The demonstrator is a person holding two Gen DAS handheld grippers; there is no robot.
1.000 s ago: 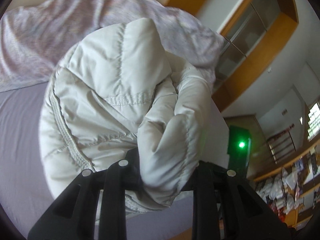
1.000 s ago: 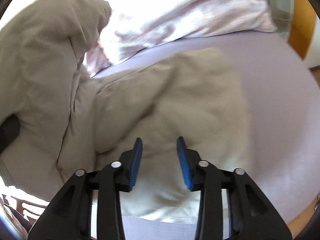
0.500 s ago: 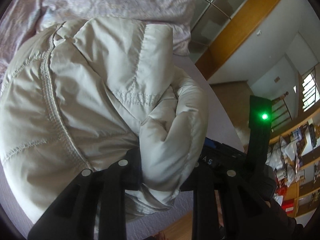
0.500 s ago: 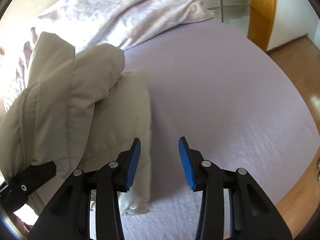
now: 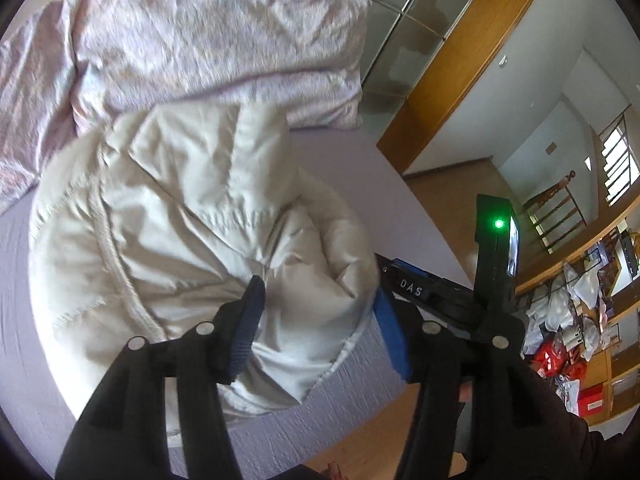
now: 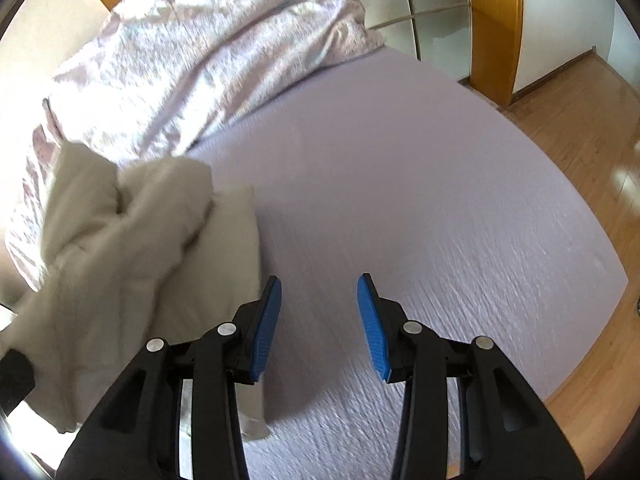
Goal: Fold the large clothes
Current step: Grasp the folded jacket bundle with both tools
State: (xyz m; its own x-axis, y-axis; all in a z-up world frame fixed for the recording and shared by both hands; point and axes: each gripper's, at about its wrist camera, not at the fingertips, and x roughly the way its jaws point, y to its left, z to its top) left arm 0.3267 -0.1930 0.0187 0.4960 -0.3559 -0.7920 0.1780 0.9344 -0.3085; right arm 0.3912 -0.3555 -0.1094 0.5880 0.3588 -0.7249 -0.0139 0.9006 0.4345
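A cream puffer jacket [image 5: 180, 220] lies bunched on the lilac bed sheet [image 5: 24, 300]. My left gripper [image 5: 318, 292] is at its near edge and its jaws are opening. A puffy fold still bulges between them, leaning on the left pad [image 5: 248, 320], while the blue face of the right pad [image 5: 390, 332] shows bare. In the right wrist view the jacket [image 6: 132, 220] lies at the left. My right gripper [image 6: 319, 280] stands open over bare sheet [image 6: 400, 180] just right of the jacket, with nothing between its fingers.
A crumpled pink-patterned duvet [image 5: 200, 40] lies across the far side of the bed, behind the jacket. A wood-framed wardrobe [image 5: 452, 60] stands beyond it. Wooden floor [image 6: 580, 120] runs along the bed's right edge. Cluttered shelves [image 5: 580, 320] fill the far right.
The left jaws have come apart off the fold they pinched, and both blue pads now show. The right gripper has swung right, off the jacket and over bare sheet.
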